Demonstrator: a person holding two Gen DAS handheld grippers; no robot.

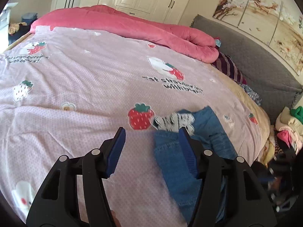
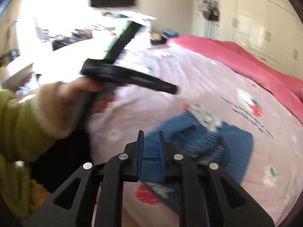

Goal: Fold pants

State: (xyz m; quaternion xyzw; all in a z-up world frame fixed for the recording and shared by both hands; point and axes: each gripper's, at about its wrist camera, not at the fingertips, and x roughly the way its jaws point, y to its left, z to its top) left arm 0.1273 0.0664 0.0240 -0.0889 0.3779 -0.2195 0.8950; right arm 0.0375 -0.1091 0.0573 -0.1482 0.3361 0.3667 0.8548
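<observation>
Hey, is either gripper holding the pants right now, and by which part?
Neither. The left gripper is open above the blanket, empty. The right gripper has a narrow, empty gap. The pants lie loose.

1. Far ahead and to the left of the left gripper's fingers, the pink bedspread [image 1: 85, 71] carries dark printed words [image 1: 26, 59] beside a bear holding a strawberry: "Eat strawberries with bears!" (a few letters are smeared).
2. Ahead and slightly right of those fingers, the same print [image 1: 173, 84] repeats, too blurred to read fully.
3. In the right wrist view that print [image 2: 248, 113] is unreadable.
</observation>
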